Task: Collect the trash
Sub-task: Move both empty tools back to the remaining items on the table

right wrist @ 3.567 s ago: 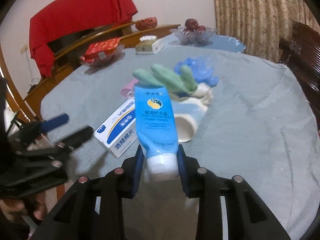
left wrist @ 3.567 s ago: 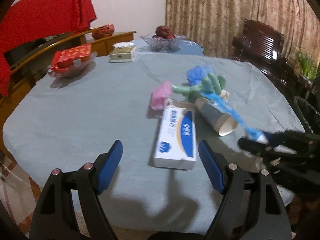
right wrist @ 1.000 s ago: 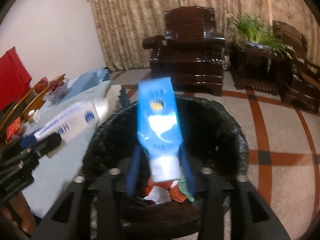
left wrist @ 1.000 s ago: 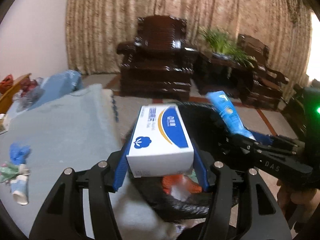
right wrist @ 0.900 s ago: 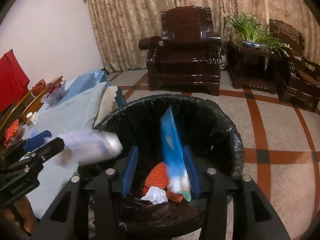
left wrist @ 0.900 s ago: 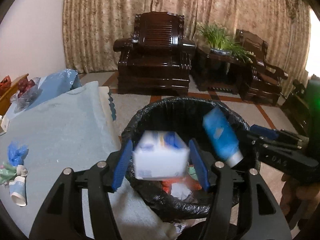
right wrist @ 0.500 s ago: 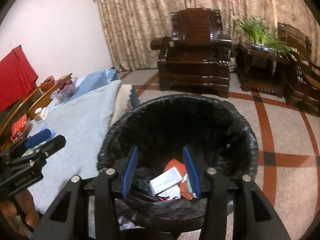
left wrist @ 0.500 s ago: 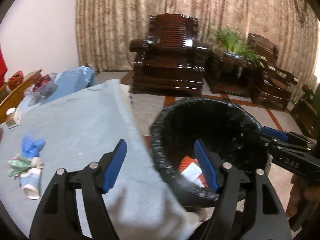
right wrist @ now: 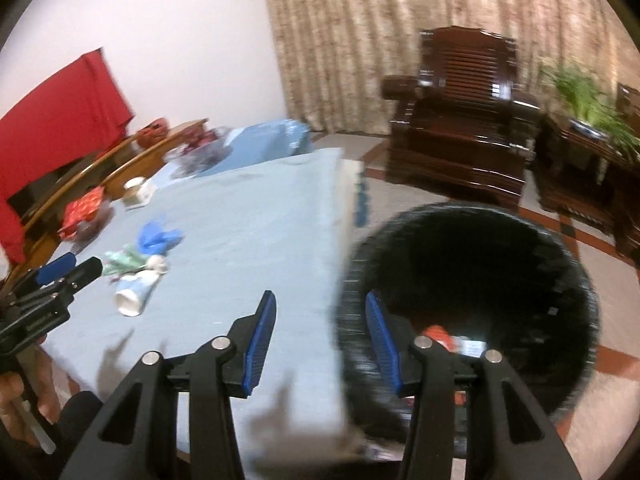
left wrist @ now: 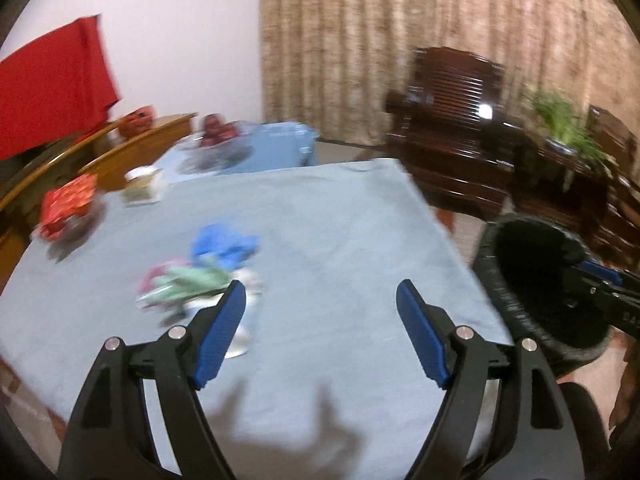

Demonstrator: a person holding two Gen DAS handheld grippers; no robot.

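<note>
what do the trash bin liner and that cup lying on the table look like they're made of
Bin liner: seems thin black plastic film, slightly glossy; its rim looks crinkled and gathered.
Cup: probably paper, matte; pale printed wall, thin white rim, lying on its side. Motion blur leaves both somewhat uncertain.

Dark armchair (right wrist: 460, 120), potted plant (right wrist: 588, 100)

Wide bare stretch of tablecloth (left wrist: 340, 232) ahead of left gripper (left wrist: 320, 332), jaws spread and holding nothing. Only obstruction there: a heap of gloves (left wrist: 208, 264) with a lying paper cup (right wrist: 134, 296), toward the left. Beside the table's right edge, black-lined trash bin (right wrist: 472, 292), mouth unobstructed, under right gripper (right wrist: 320, 336). Behind, dark wooden armchair (right wrist: 460, 128).
</note>
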